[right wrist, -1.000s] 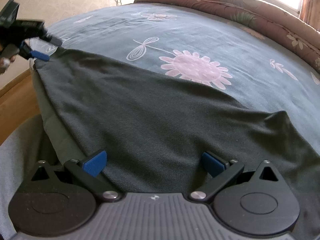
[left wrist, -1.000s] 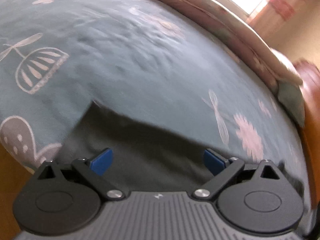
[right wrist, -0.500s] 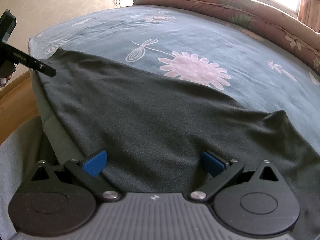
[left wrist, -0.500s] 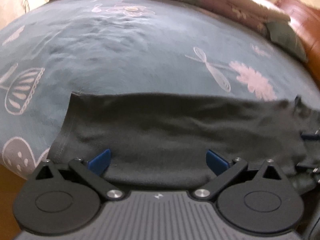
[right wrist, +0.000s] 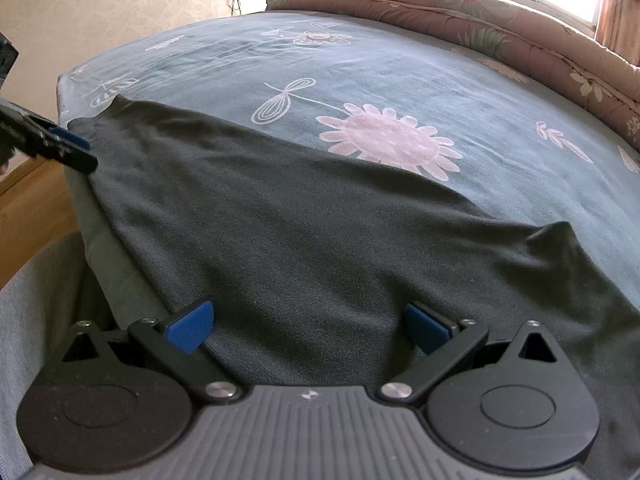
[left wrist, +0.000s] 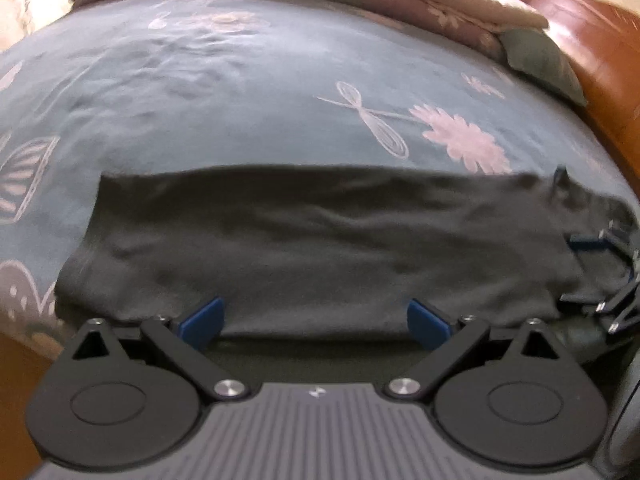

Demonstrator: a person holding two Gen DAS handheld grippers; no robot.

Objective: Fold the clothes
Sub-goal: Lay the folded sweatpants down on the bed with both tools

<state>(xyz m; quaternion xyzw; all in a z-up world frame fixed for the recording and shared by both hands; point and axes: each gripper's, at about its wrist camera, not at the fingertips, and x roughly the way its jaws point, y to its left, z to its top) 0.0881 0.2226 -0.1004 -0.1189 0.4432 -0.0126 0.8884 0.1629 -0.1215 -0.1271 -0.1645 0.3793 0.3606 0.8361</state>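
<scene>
A dark grey garment [left wrist: 320,240] lies spread flat along the near edge of the bed, and in the right wrist view the same garment [right wrist: 320,248] hangs a little over that edge. My left gripper [left wrist: 316,320] is open at the garment's near hem, close to its left end, gripping nothing. My right gripper [right wrist: 308,326] is open too, low over the cloth near its right end. Each gripper shows in the other's view: the left gripper [right wrist: 80,152] at the garment's far left corner, the right gripper [left wrist: 600,276] at the right edge.
The bed has a teal cover [right wrist: 400,80] printed with pink flowers. A rolled floral quilt [right wrist: 480,12] runs along its far side. Brown wooden furniture [left wrist: 600,40] stands at one end. Wood floor [right wrist: 32,208] and a person's grey clothing [right wrist: 32,320] lie below the near edge.
My left gripper has let the garment's left corner lie on the bed, swung to face along the cloth and dropped lower at the bed edge. The right gripper has barely moved.
</scene>
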